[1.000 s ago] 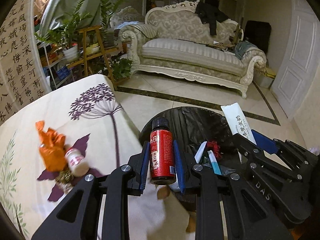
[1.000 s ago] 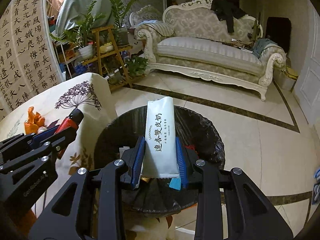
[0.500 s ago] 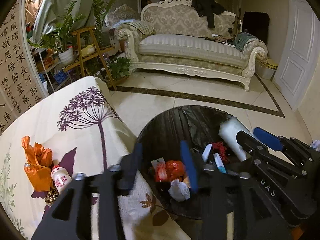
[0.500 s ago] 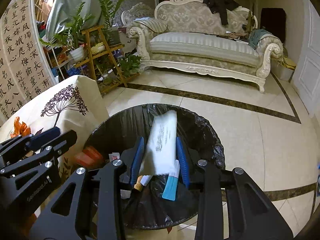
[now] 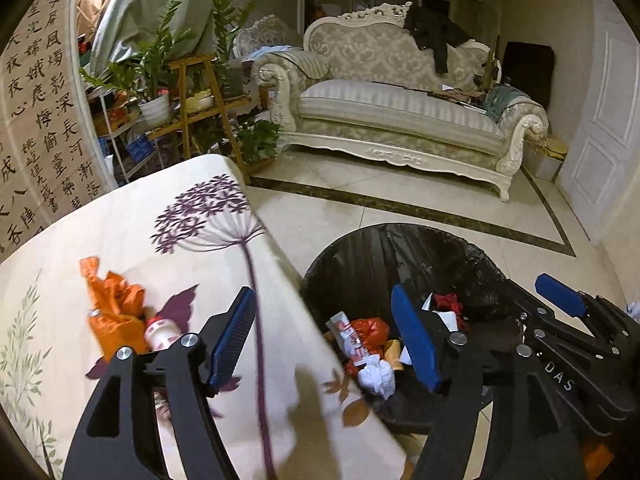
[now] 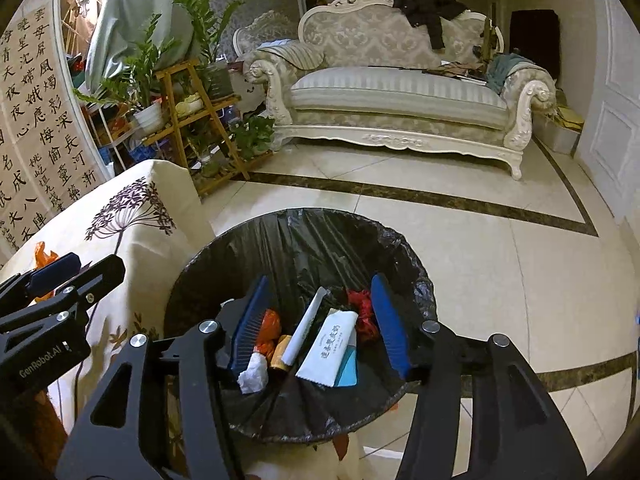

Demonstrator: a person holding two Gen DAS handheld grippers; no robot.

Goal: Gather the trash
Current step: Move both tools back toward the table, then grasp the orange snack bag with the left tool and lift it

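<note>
Trash lies on both sides of my left gripper (image 5: 324,340): to its left on the tablecloth (image 5: 120,232) sit an orange bag (image 5: 114,312) and a small bottle (image 5: 160,330), the bottle partly hidden behind the left finger. Its jaws are opening, wide apart, with nothing between them. Right of it stands the bin (image 5: 360,256), lined with black plastic, holding a red tube (image 5: 350,338) and crumpled paper (image 5: 376,376). My right gripper (image 6: 320,320) hangs over the bin, jaws opening and empty; below them lie a white packet (image 6: 330,346) and a paper stick (image 6: 304,330). The bin's near rim is cut off by my fingers.
</note>
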